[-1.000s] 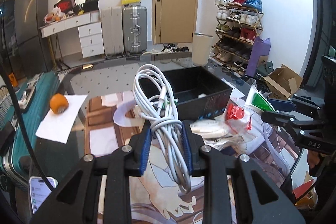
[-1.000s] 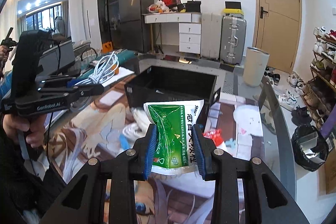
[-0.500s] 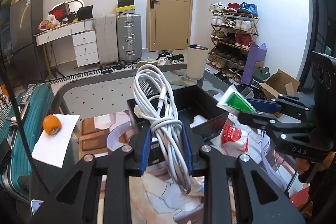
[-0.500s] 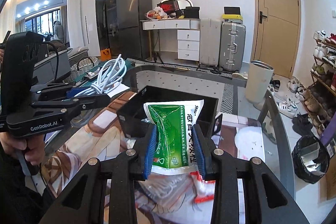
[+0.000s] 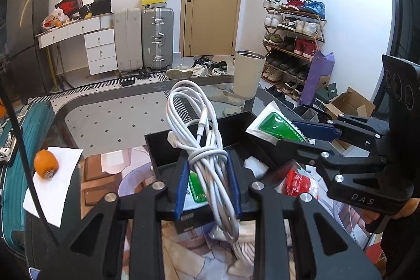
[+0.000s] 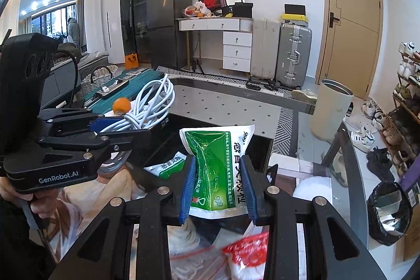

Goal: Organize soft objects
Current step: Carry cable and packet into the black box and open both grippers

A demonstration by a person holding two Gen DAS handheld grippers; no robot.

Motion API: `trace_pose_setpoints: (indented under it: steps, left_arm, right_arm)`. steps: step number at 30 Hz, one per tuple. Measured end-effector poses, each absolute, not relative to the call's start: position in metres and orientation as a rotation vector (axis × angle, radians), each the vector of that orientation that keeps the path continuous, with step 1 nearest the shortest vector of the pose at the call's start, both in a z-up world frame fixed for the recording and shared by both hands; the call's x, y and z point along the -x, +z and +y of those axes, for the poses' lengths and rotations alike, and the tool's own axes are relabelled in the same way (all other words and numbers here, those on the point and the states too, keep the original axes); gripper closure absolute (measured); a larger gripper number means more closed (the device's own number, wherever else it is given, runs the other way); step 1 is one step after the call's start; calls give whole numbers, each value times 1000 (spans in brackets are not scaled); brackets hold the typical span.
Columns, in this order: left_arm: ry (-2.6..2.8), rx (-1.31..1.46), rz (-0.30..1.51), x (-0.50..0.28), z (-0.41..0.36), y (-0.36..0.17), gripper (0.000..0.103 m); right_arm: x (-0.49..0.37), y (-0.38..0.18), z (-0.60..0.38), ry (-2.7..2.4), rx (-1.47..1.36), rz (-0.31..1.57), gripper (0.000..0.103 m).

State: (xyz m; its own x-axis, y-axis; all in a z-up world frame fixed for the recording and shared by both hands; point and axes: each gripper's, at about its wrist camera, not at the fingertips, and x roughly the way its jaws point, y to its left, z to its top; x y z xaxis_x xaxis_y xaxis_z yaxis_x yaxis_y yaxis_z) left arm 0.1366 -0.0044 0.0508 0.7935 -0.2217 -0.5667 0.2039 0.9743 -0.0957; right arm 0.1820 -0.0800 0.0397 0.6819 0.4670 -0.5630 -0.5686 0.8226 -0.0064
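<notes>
Both tongs grip loads over the black bin (image 5: 236,127): left white cable (image 5: 207,148), right green packet (image 6: 220,169).

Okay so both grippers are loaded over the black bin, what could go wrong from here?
1. The white cable bundle hangs in loose loops from the left gripper; a loop may snag the black bin wall.
2. The right gripper brings the green packet to the same bin, so the grippers may collide.
3. The packet is pinched low and could flop.
</notes>
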Motion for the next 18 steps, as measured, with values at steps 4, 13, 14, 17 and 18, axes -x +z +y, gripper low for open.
trace_pose_setpoints:
  steps: [4,13,14,17,18]
  left_arm:
    - [-223,36,622,-147,-5,47,77]
    - [-221,28,645,-163,-6,41,77]
    - [-225,24,645,-165,-8,41,77]
    - [-220,14,645,-170,-8,39,77]
    - [-221,14,648,-171,-8,38,77]
  right_arm:
    - [-195,37,-75,582,194,585,70]
    - [-215,28,-69,590,208,608,70]
    - [-217,27,-69,590,210,611,70]
    - [-223,24,-68,585,216,615,70]
    - [-225,23,-67,587,216,619,70]
